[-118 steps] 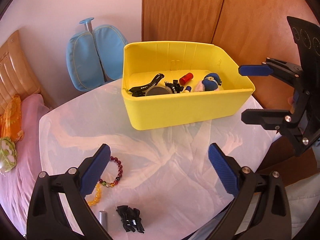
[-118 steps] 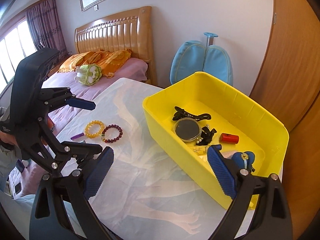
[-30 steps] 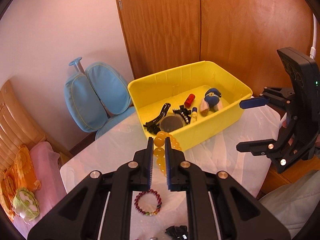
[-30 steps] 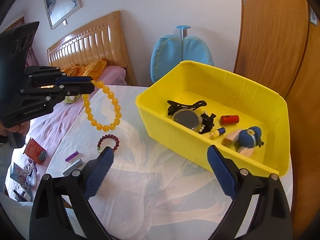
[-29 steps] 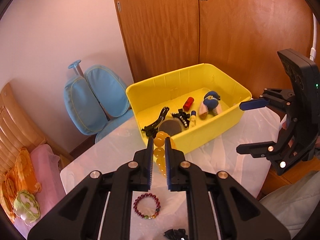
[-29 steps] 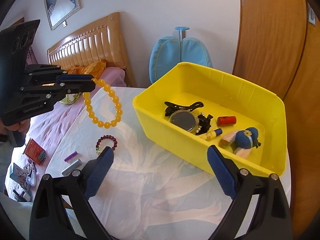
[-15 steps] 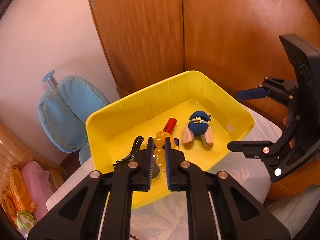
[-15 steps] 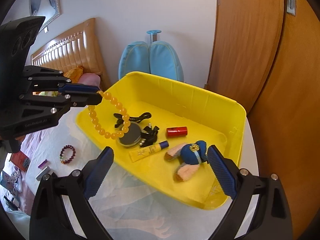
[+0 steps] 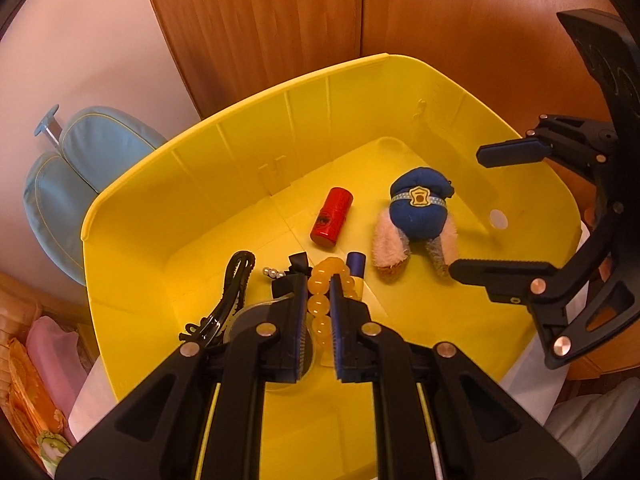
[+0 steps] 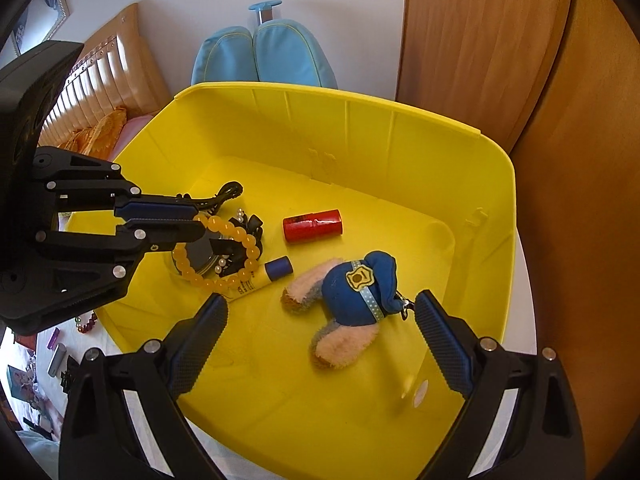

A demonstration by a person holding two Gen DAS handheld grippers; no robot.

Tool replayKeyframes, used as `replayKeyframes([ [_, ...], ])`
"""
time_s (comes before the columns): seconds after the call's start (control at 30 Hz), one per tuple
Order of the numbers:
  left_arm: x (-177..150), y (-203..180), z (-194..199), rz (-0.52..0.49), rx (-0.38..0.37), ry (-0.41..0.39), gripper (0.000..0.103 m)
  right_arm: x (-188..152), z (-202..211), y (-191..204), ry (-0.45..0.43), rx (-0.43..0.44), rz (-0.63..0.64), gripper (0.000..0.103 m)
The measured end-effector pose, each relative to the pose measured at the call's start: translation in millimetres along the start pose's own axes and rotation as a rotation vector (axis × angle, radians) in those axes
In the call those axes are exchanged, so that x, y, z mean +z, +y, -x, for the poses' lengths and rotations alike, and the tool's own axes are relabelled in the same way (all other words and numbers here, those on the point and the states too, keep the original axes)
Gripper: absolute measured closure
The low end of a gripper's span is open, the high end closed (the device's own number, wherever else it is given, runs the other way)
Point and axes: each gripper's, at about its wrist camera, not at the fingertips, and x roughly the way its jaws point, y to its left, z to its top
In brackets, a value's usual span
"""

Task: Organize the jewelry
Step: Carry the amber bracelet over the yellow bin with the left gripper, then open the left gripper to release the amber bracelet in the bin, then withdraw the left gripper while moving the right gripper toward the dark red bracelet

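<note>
— While the left tongs (image 9: 319,300) hang over the big yellow plastic bin (image 10: 400,148), what do they have?

— They are squeezed tight on the bracelet of round amber-yellow beads (image 10: 240,264). One part of the ring is pinched between the blue pads, and the rest droops down inside the bin, just above the round dark mirror (image 10: 198,256) and the black hair clip with little white pearls (image 10: 250,220).

— And the right tongs (image 10: 320,328)?

— Their two fingers stand wide apart with nothing in them. They point down into the bin, near the soft toy with the blue police cap (image 10: 356,284).

— What else is in the bin?

— A short red tube (image 9: 332,218) lies on its side near the middle. A yellow stick with a dark blue cap (image 10: 264,278) lies beside the toy, and the beads hang close over it. A long black hair claw (image 9: 228,296) lies by the wall on the left.

— Is anything out on the counter?

— Yes — past the bin's edge in the right view, a dark red bead bracelet (image 10: 86,322) peeks out from under the left tongs. A small purple stick (image 10: 54,338) and a grey tube (image 10: 56,360) lie on the white counter (image 10: 104,344) near it.

— What is behind the bin?

— A light blue padded chair back (image 10: 264,56), a brown wooden door (image 9: 280,32), and a bed with a tan headboard (image 10: 104,72).
</note>
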Motion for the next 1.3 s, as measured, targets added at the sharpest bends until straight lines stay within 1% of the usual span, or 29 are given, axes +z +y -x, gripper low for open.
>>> replayKeyframes([
  [0.13,-0.7,3.1,5.0,0.009,0.000,-0.011,0.090,1.8,1.2,-0.3,-0.005,0.002,-0.003,0.008],
  [0.2,-2.1,1.8,11.8,0.005,0.002,-0.024,0.077,3.2,3.0,1.2,-0.013,0.004,-0.002,0.008],
  [0.23,-2.2,0.7,16.3,0.000,0.013,-0.034,0.059,3.5,5.1,2.1,-0.020,0.007,0.000,0.008],
  [0.27,-3.8,-0.1,21.3,-0.004,0.024,-0.048,0.049,3.7,7.8,3.2,-0.027,0.009,0.002,0.008],
  [0.33,-6.9,-1.5,30.0,-0.005,0.023,-0.061,0.048,3.4,13.5,5.5,-0.040,0.016,0.004,0.008],
  [0.4,-11.0,-1.5,36.3,-0.003,0.029,-0.062,0.041,2.6,18.4,8.0,-0.053,0.026,0.008,0.008],
  [0.47,-13.9,-2.8,40.5,-0.009,0.041,-0.060,0.029,0.6,22.6,10.8,-0.060,0.029,0.010,0.008],
  [0.67,-33.4,-7.4,58.9,-0.008,0.047,-0.087,0.013,-9.7,36.8,19.2,-0.084,0.030,0.009,0.008],
  [0.77,-45.5,-6.5,70.0,0.013,0.058,-0.101,0.008,-14.8,49.7,27.5,-0.119,0.040,0.017,0.008],
  [0.97,-77.5,4.7,96.5,0.071,0.088,-0.124,0.007,-17.6,68.5,62.9,-0.152,0.070,0.085,0.008],
  [1.03,-93.4,12.3,106.6,0.102,0.090,-0.129,0.007,-17.4,73.1,79.1,-0.158,0.092,0.118,0.008],
  [1.3,-165.4,55.3,142.4,0.254,0.147,-0.144,0.007,-13.8,76.5,153.0,-0.170,0.194,0.257,0.008],
])
